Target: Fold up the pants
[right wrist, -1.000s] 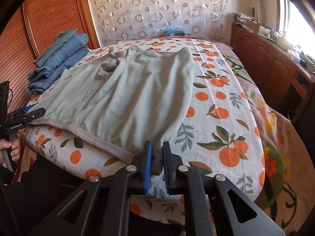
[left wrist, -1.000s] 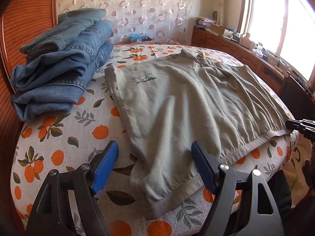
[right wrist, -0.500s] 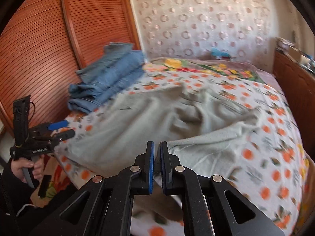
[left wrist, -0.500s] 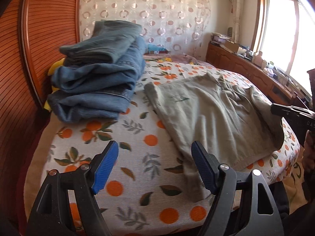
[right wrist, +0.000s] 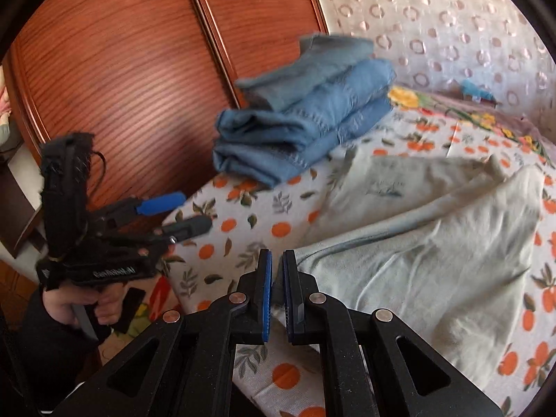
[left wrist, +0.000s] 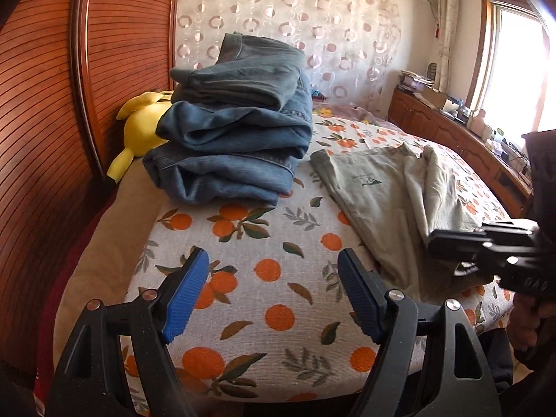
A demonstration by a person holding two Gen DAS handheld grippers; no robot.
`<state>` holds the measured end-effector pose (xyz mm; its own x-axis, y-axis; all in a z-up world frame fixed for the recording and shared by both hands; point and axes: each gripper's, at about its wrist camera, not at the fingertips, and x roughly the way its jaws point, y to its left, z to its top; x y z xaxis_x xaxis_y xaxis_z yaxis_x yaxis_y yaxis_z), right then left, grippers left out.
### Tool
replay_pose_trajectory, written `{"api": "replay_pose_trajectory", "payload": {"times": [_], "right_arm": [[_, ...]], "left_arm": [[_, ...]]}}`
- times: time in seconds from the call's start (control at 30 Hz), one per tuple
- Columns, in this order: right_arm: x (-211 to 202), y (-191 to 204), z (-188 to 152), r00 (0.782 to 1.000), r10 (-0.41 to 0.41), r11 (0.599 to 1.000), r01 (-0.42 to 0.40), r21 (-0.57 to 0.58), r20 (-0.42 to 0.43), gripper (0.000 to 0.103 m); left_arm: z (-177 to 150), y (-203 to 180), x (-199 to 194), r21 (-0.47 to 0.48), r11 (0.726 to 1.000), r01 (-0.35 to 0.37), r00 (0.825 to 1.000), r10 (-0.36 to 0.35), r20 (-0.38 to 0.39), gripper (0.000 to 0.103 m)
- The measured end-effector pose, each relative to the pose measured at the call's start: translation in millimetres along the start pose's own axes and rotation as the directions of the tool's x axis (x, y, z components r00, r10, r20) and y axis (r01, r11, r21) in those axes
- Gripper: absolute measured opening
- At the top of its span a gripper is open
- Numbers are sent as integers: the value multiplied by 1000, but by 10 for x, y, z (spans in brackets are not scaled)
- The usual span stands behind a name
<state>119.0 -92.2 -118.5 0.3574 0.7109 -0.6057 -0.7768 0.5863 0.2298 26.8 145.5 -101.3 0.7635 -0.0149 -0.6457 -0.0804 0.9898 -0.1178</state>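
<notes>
Grey-green pants (left wrist: 378, 201) lie on the orange-print bed (left wrist: 271, 271), one half folded over the other. My right gripper (right wrist: 276, 292) is shut on the pants' edge (right wrist: 417, 267) and holds it over the lower layer near the bed's front; it also shows in the left wrist view (left wrist: 486, 243). My left gripper (left wrist: 274, 295) is open and empty above bare bedspread, left of the pants. It also shows in the right wrist view (right wrist: 180, 213), held apart from the cloth.
A stack of folded blue jeans (left wrist: 236, 132) sits at the bed's back left, also in the right wrist view (right wrist: 305, 111). A yellow plush toy (left wrist: 139, 128) lies behind it. A wooden wardrobe (left wrist: 52, 104) stands left; a wooden counter (left wrist: 451, 128) under the window right.
My right gripper has carried the pants' edge leftward across the bed, folding one half over the other. My left gripper has moved left off the pants, still open.
</notes>
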Motion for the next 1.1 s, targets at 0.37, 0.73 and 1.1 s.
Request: {"api": "replay_pose_trajectory", "payload": {"times": [0.37,0.73,1.1], "right_arm": [[-352,-56,58,991,-122,992,124,-30,57,37],[-399,-660,-134,927,-374,927,371,58,34,38],[-228,-649,-175,915,-404,911,402,90,5,38]], "left_arm": [[14,-166,75,34,999,33,999,-33,-9,77],[327,-506,414,139,985,100,995,-98,-23,77],[736,-782,968,197,971,135,988,-116,-105,52]]}}
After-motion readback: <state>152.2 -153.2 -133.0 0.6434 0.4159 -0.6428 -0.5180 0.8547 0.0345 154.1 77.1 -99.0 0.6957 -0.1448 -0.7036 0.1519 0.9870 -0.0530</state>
